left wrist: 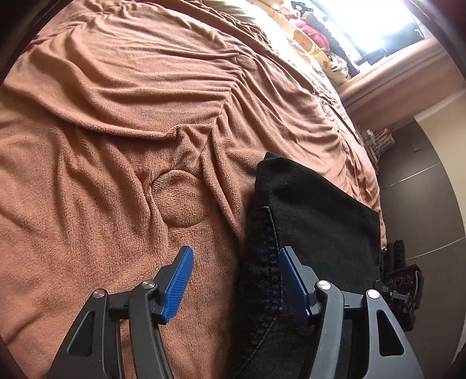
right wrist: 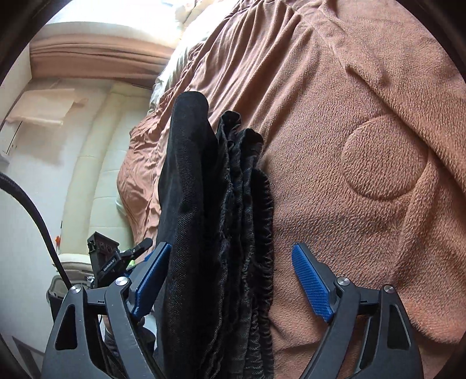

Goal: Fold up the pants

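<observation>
The pants [left wrist: 305, 221] lie as a black folded stack on the brown blanket [left wrist: 116, 145], close to the bed's edge. In the left wrist view the left gripper [left wrist: 236, 280] has its jaws wide apart, gripping nothing: the stack runs from 6 o'clock up toward 1 o'clock, its seamed edge just inside the right-hand pad, with bare blanket filling most of the gap. In the right wrist view the right gripper [right wrist: 230, 280] is likewise spread and empty, but the pants [right wrist: 215, 218] sit squarely between its pads, layered edges showing, long axis 6 to 12 o'clock, touching or nearly touching the left-hand pad. Judgement: the right gripper is better placed for a grasp; the left would need to shift toward 3 o'clock first. The two grippers flank the stack from opposite sides, each visible in the other's view at the bed edge. The blanket is rumpled fleece with sewn round patches [left wrist: 177, 201]; it may drag under the cloth. Beyond it are pillows [left wrist: 314, 43] at 1 o'clock, a bright window [left wrist: 372, 20] and dark flooring [left wrist: 422, 189] at 3 o'clock.
</observation>
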A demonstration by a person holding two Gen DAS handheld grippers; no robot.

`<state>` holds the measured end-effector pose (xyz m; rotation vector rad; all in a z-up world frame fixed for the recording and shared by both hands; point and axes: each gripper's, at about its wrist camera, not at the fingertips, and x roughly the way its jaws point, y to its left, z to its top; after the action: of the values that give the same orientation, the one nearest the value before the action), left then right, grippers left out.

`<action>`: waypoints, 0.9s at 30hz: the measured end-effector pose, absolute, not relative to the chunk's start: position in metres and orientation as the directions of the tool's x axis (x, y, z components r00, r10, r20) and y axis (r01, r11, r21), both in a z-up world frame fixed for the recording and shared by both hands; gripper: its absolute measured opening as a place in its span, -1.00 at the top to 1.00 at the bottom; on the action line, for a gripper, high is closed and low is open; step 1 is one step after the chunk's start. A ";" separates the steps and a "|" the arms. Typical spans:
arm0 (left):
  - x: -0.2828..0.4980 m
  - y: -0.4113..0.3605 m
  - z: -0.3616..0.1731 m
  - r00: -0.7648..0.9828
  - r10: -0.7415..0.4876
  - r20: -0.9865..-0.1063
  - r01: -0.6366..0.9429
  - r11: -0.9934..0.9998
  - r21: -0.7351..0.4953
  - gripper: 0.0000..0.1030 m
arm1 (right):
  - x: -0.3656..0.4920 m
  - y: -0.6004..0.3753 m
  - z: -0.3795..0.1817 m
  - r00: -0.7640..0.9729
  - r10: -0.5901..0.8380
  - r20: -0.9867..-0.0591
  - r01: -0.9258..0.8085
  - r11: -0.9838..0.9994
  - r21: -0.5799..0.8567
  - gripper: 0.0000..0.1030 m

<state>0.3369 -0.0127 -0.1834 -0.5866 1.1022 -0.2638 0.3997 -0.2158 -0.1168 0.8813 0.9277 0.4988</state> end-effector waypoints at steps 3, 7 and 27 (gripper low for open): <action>0.333 -0.018 -0.184 0.421 -0.524 -0.740 -0.063 0.797 -0.600 -0.23 | 0.399 -0.219 -0.120 0.511 0.728 -0.457 -0.024 0.544 0.839 -0.63; 0.329 -0.028 -0.188 0.392 -0.579 -0.715 -0.047 0.764 -0.643 -0.23 | 0.401 -0.218 -0.121 0.464 0.781 -0.418 -0.065 0.501 0.863 -0.63; 0.346 -0.050 -0.219 0.363 -0.664 -0.653 -0.053 0.685 -0.726 -0.19 | 0.467 -0.204 -0.122 0.349 0.798 -0.492 -0.122 0.559 0.820 -0.60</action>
<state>0.3463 -0.0503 -0.2192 -0.7440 1.1501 -0.4439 0.4667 -0.2040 -0.1218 0.7733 1.0503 0.6793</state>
